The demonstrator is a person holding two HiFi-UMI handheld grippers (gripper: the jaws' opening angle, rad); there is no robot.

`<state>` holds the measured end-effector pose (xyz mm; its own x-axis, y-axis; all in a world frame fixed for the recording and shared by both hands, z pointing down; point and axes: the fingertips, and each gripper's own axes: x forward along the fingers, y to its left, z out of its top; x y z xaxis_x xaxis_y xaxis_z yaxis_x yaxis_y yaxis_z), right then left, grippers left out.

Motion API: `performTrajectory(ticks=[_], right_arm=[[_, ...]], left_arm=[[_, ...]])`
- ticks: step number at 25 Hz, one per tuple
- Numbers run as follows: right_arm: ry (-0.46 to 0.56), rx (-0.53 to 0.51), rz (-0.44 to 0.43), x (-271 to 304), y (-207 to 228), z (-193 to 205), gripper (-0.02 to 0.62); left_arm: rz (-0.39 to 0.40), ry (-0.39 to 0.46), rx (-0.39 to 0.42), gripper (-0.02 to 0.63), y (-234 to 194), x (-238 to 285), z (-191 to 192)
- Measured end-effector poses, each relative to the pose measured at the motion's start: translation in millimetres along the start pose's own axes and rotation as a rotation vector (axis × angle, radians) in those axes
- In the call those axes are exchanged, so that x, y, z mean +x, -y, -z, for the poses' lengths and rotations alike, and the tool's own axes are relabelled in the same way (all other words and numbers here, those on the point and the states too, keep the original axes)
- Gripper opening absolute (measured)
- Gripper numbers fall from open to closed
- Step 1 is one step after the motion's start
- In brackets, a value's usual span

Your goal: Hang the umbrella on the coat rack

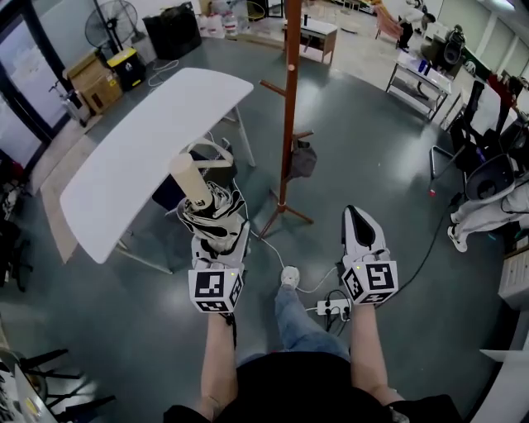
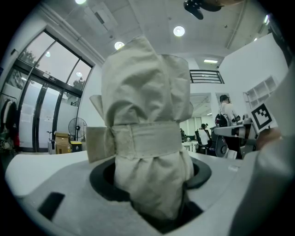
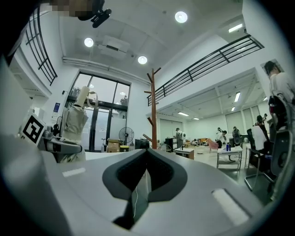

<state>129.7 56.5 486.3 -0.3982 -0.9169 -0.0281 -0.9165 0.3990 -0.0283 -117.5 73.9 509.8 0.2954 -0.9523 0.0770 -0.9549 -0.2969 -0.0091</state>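
Note:
A folded beige umbrella (image 1: 212, 208) with a pale cylindrical handle (image 1: 189, 178) stands upright in my left gripper (image 1: 221, 241), which is shut on its lower part. In the left gripper view the strapped bundle (image 2: 147, 138) fills the space between the jaws. The wooden coat rack (image 1: 288, 107) stands ahead and slightly right of the umbrella, some way off, with bare pegs and a dark item hanging low on it. My right gripper (image 1: 358, 216) is held level to the right, shut with nothing in it. The right gripper view shows the rack (image 3: 152, 110) ahead and the umbrella (image 3: 76, 119) at the left.
A white table (image 1: 140, 157) stands to the left with a chair (image 1: 207, 157) under it. A power strip (image 1: 332, 307) and cables lie on the floor near my feet. A fan (image 1: 111, 23) and boxes (image 1: 95, 81) stand at the back left, and carts and equipment at the right.

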Motion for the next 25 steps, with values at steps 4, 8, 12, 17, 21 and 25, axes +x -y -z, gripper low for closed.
performTrajectory(ticks=[4, 8, 12, 17, 21, 25], right_arm=[[0.021, -0.015, -0.046, 87.7, 26.8, -19.9, 0.008], [0.049, 0.002, -0.102, 164.1, 46.3, -43.4, 0.008], [0.081, 0.039, -0.172, 218.6, 60.6, -71.9, 0.008], [0.118, 0.049, -0.247, 266.7, 53.6, -107.0, 0.008], [0.122, 0.023, -0.289, 285.4, 42.4, -137.7, 0.008], [0.148, 0.003, -0.305, 299.5, 37.9, -167.1, 0.008]], left_arm=[[0.027, -0.009, 0.008, 0.281, -14.9, 88.4, -6.2], [0.041, -0.011, 0.014, 0.281, -31.8, 167.3, -17.4], [0.053, -0.01, 0.019, 0.281, -42.4, 232.0, -36.7], [0.068, -0.008, 0.027, 0.281, -54.7, 274.6, -62.9], [0.091, -0.02, 0.05, 0.281, -55.1, 284.8, -87.2], [0.123, -0.022, 0.048, 0.281, -54.9, 296.8, -113.9]])
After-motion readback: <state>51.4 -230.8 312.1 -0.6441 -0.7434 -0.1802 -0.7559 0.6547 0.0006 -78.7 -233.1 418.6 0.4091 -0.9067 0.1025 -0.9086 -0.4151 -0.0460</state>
